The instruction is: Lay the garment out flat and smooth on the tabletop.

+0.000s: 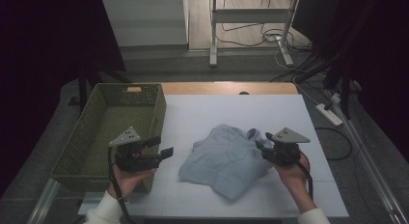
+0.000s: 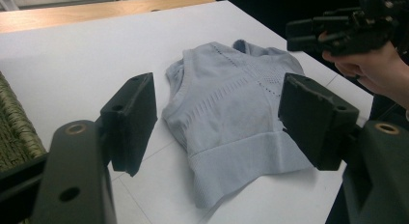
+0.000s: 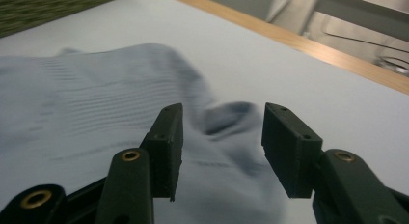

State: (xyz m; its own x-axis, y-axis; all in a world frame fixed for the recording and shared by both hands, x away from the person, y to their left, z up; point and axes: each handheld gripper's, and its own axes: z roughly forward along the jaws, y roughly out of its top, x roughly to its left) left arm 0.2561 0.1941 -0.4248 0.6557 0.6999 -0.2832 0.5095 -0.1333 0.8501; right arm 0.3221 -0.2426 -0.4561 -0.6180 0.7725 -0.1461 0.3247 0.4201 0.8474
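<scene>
Lying crumpled on white worktop [image 1: 207, 113], near centre: light-blue knit top [image 1: 226, 159], hem twd person. Sitting at top's left, w/ gap: green woven basket [image 1: 111, 132]. Hovering betw. basket and top: left gripper [image 1: 161, 147], jaws standing apart, nothing betw. them, aiming at top. Hovering just over top's right edge, by collar: right gripper [image 1: 263, 141], jaws standing apart, pads not pressing on fabric, cloth lying beneath the gap.
</scene>
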